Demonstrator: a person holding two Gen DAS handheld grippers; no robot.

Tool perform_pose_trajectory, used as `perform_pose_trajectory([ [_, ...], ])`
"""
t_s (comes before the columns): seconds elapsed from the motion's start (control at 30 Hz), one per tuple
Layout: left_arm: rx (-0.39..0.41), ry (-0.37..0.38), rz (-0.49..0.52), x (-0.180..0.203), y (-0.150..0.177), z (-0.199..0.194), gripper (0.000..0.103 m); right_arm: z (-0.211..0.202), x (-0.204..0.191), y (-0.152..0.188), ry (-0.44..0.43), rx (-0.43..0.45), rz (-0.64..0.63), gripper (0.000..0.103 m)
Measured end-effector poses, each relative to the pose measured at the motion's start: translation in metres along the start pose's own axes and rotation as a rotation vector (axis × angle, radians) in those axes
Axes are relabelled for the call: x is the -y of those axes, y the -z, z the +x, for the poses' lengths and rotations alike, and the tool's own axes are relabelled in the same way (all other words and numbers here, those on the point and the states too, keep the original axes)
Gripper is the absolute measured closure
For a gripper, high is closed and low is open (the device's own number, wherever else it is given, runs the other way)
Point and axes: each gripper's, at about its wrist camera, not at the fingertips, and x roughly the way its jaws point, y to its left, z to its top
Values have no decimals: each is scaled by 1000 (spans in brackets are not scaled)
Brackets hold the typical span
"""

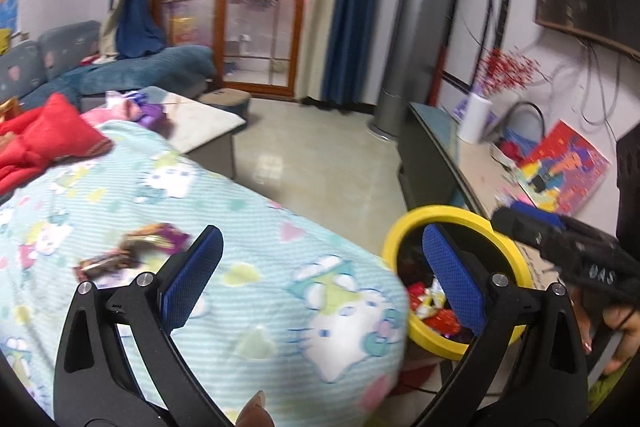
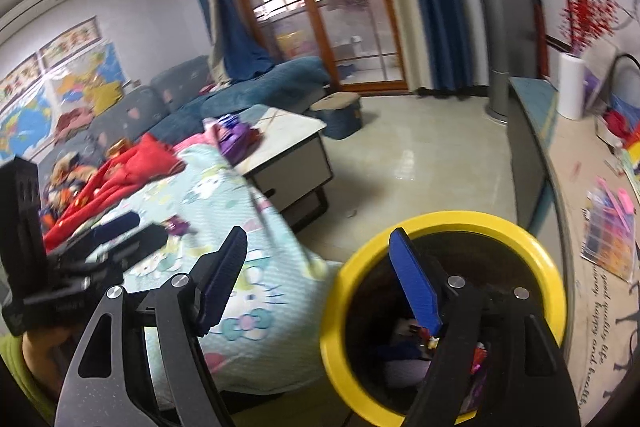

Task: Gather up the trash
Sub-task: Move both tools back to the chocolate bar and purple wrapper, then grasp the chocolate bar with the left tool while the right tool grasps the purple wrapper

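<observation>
**Trash wrappers on the blanket, more in the yellow-rimmed bin**

Trash wrappers (image 1: 136, 251), brown and purple, lie on the light blue cartoon-print blanket (image 1: 248, 227), left of the left gripper (image 1: 324, 279); blur hides any print on them. More red and white wrappers (image 1: 432, 307) sit inside the yellow-rimmed bin (image 1: 400, 239) just beside the blanket's edge.

The left gripper's jaws stand wide apart with nothing between the blue pads. The right gripper (image 2: 320, 283) is also spread open and empty, its right finger over the bin's mouth (image 2: 440, 223).

Readable writing is scarce. In the left wrist view the right gripper's black body (image 1: 576, 251) bears pale letters, roughly "DAS", not certain. In the right wrist view cursive script (image 2: 596, 327) runs along the floor mat's edge, partly "good quality life"; the rest is cut off. A wall map (image 2: 48, 107) hangs behind the sofa, its labels too small to read. The bin's depths are dark.
</observation>
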Motion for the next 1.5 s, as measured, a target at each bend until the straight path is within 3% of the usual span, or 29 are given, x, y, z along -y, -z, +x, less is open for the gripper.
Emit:
perform_pose_trajectory([
  [0.33,41,-150,-59,-62,-3,-21,11,22,-57,-3,-71,-51,-103,31],
  [0.7,-43,-265,-152,-134,7,-25,11,65,-112,-3,-151,-136,-217,31],
  [0.9,-119,-270,-185,-168,20,-17,11,101,-138,-6,-194,-198,-264,32],
  [1.07,-166,-255,-201,-189,27,-6,18,131,-156,-12,-222,-239,-287,33],
  [1.33,-212,-164,-305,-218,37,16,31,189,-179,-13,-211,-314,-362,35],
  [1.5,-213,-113,-367,-227,42,25,32,216,-184,-8,-217,-361,-373,51],
])
